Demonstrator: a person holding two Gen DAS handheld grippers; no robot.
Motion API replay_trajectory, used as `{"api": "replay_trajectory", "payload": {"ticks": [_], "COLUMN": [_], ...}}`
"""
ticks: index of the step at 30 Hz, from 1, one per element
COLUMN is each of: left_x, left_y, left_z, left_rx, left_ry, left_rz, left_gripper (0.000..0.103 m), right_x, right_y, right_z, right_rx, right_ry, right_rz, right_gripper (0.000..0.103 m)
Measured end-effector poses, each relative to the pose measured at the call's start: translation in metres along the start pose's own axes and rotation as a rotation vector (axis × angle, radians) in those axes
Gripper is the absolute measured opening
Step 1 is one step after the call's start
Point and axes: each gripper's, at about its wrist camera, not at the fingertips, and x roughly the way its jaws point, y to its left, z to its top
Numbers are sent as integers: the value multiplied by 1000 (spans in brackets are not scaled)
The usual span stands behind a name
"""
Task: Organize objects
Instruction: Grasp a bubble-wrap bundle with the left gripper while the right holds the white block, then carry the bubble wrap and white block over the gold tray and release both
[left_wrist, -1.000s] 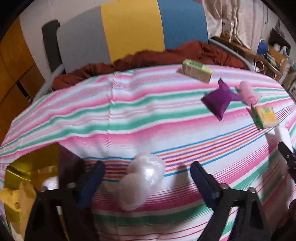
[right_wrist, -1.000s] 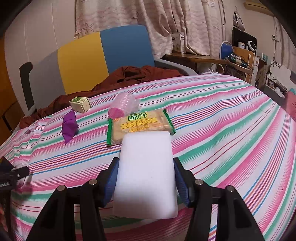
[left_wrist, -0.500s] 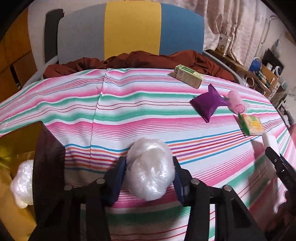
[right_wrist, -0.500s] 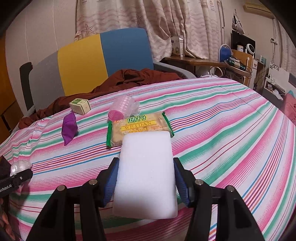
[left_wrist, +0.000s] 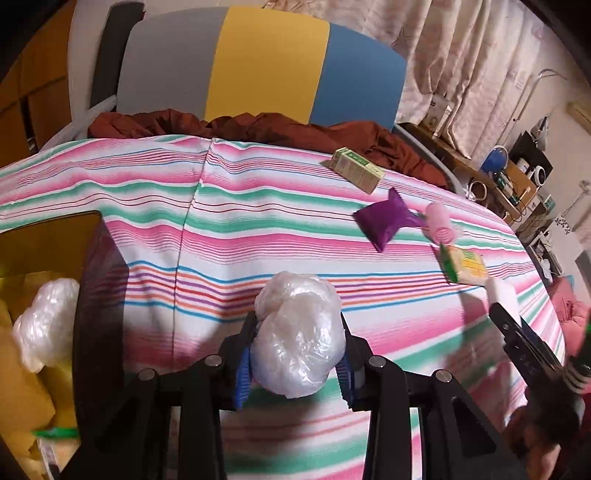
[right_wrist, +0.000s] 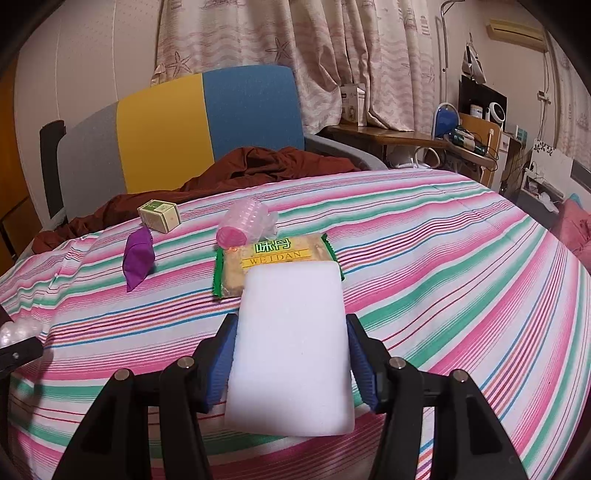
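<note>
My left gripper (left_wrist: 295, 350) has its jaws closing, and the blue pads press both sides of a crumpled white plastic bag (left_wrist: 299, 325) just above the striped cloth (left_wrist: 258, 221). A yellow box (left_wrist: 44, 236) stands at the left with a second white bag (left_wrist: 48, 321) inside it. My right gripper (right_wrist: 291, 354) is shut on a flat white sponge (right_wrist: 291, 295), held over the cloth in front of a cracker packet (right_wrist: 273, 258). Behind that packet lie a pink ribbed roller (right_wrist: 243, 225), a purple pouch (right_wrist: 138, 254) and a small green box (right_wrist: 160, 216).
A grey, yellow and blue chair (right_wrist: 184, 122) stands behind the table with a brown cloth (right_wrist: 258, 166) heaped on its seat. A cluttered desk (right_wrist: 443, 140) and curtains fill the back right. The right half of the striped cloth (right_wrist: 461, 240) carries no objects.
The left jaws went from wide apart around the white bag to pressing on it, and the left view swung so the yellow box shows more. The right gripper kept still with the sponge.
</note>
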Motion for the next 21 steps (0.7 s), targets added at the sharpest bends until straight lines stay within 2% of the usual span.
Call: {"api": "replay_trajectory", "payload": {"ticks": [11,15,21], "left_x": [-63,-93,-129], "left_y": [7,18,54], "left_z": [-15,-20,-23], "left_rx": [-57,-71,-107], "left_ry": [-104,-164,-232], "left_rz": [-139,-142,-89], "left_gripper": [38,38,38], "right_x": [-10,-15,-16], "right_y": [5,8,9], "right_z": [-1,-1,0], "right_rx": [-26,-39,-49], "right_ry": [-56,-80,-86], "right_rz": [-20,-28,-32], "right_gripper": [57,57,57]}}
